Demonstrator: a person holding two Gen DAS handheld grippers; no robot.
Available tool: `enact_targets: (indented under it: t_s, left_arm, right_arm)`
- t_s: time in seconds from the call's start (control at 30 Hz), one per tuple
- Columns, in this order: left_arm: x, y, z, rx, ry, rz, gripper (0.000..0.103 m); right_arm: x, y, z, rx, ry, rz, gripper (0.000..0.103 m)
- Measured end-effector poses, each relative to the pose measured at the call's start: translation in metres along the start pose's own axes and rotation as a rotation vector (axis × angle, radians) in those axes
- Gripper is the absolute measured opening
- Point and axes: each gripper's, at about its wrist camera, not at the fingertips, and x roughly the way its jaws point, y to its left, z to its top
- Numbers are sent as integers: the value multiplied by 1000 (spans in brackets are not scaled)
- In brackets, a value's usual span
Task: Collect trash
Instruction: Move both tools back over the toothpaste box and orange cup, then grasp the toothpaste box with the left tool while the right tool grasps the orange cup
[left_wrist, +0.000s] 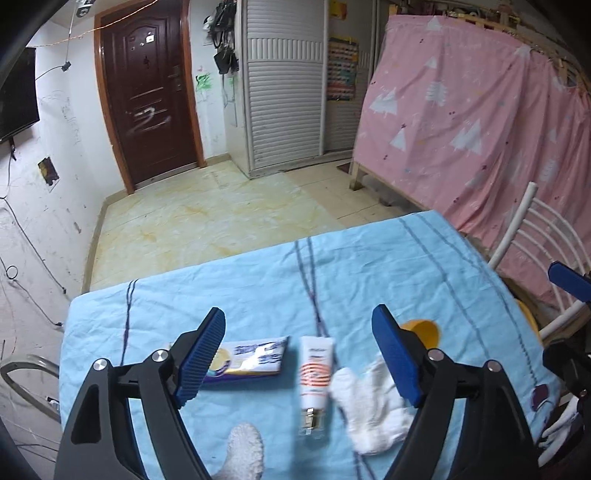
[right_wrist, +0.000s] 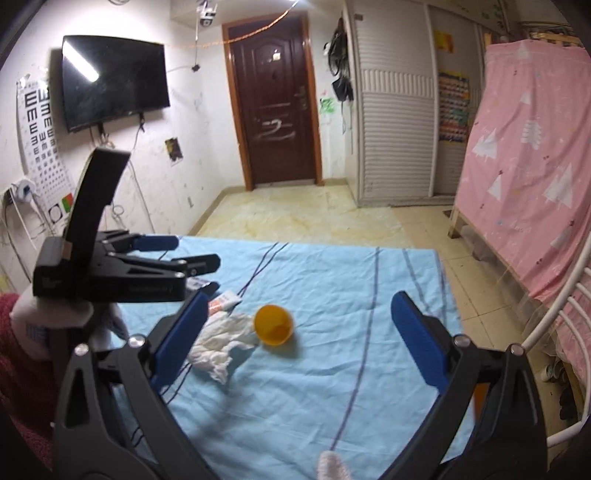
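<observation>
From the left wrist I see my left claw (left_wrist: 303, 354) spread wide and empty above the worktop (left_wrist: 424, 258); a flat packet (left_wrist: 255, 356), a tube (left_wrist: 314, 376) and a crumpled tissue (left_wrist: 369, 406) lie between its fingers, the yellow cup (left_wrist: 424, 330) largely hidden behind the right finger. Nothing looks collected yet. From the right wrist, my right claw (right_wrist: 306, 339) is also spread and empty, the cup on its side beside the tissue. I see no bin in either view.
</observation>
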Motion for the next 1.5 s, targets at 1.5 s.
enact_targets:
  t_s: [1.5]
  left_arm:
    - [70, 43, -23, 215, 157, -105, 82]
  right_arm:
    - [132, 17, -19, -21, 345, 71, 87]
